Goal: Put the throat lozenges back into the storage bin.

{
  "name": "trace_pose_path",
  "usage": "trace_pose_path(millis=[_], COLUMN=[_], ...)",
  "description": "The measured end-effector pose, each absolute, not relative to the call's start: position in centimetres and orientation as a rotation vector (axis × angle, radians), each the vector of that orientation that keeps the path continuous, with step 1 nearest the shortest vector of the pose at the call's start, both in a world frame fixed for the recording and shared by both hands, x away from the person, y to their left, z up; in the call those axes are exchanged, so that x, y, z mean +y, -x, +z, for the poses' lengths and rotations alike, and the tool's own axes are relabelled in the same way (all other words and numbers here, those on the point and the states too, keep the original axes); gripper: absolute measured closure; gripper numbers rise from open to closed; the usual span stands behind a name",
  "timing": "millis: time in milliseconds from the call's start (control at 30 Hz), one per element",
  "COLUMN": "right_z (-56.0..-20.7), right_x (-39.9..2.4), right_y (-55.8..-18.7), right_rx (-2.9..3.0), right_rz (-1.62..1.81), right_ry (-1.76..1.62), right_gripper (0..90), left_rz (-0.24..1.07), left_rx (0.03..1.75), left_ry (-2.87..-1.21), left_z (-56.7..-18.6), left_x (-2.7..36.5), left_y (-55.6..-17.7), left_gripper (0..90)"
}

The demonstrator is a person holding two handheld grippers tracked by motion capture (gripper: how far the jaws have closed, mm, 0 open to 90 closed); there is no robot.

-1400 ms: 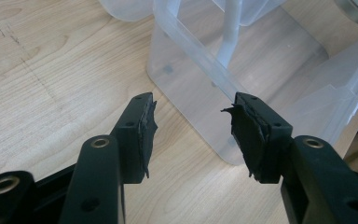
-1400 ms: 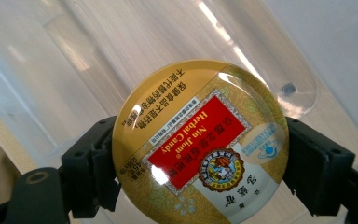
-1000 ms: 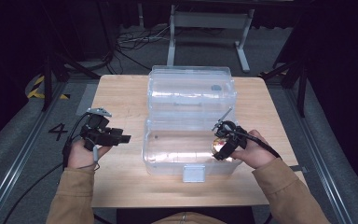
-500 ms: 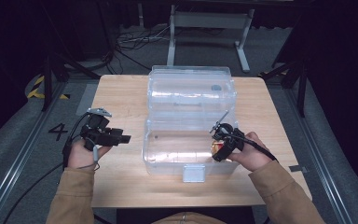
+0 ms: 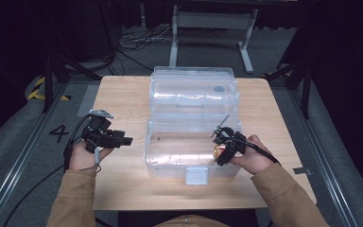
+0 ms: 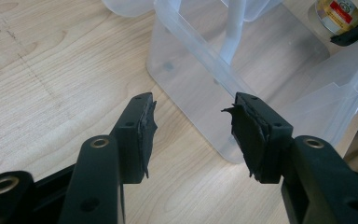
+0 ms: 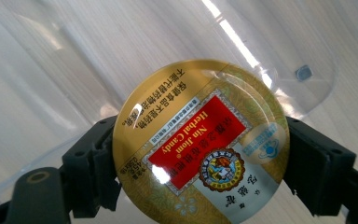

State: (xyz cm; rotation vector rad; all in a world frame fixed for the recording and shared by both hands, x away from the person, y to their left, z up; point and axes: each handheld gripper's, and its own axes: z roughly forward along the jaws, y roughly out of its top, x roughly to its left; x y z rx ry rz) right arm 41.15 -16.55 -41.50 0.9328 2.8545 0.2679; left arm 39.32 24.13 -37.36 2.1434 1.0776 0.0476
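My right claw (image 7: 200,154) is clamped on the round gold candy tin (image 7: 200,142), held at what looks like the 4 o'clock edge of the clear bin (image 5: 189,123) on the bench (image 5: 123,94), while my left claw (image 6: 193,135) hangs apart at 9 o'clock.

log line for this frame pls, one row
right gripper: shut on candy tin, over open clear box | left gripper: open, empty, left of box | table: wood
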Motion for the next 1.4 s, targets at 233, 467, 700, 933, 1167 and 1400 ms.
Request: trace_pose_path(millis=[233, 467, 700, 933, 1167, 1400], right_z=[-41.59, -41.65, -41.66, -41.61, -41.57, -41.50], right_x=[-16.63, -16.64, -16.64, -16.52, -16.47, -16.52], right_y=[-41.30, -41.34, -41.34, -41.25, -41.21, -41.11], right_rx=[2.908, 2.919, 2.917, 2.895, 2.887, 2.877], right_rz=[0.255, 0.266, 0.271, 0.275, 0.266, 0.278], right_ry=[-0.948, -0.970, -0.975, -0.978, -0.977, -0.979], right_gripper=[19.9, 19.9, 19.7, 16.5, 16.1, 16.0], left_rz=[0.042, 0.046, 0.044, 0.043, 0.043, 0.047], left_rx=[1.081, 1.079, 1.083, 1.082, 1.084, 1.082], left_ry=[-2.139, -2.139, -2.139, -2.143, -2.138, -2.137], left_z=[-37.38, -37.37, -37.40, -37.48, -37.45, -37.40], left_x=[24.20, 24.31, 24.31, 24.29, 24.31, 24.36], left_y=[-39.32, -39.36, -39.36, -39.41, -39.37, -39.37], left_gripper=[49.3, 49.3, 49.2, 49.0, 49.0, 49.0])
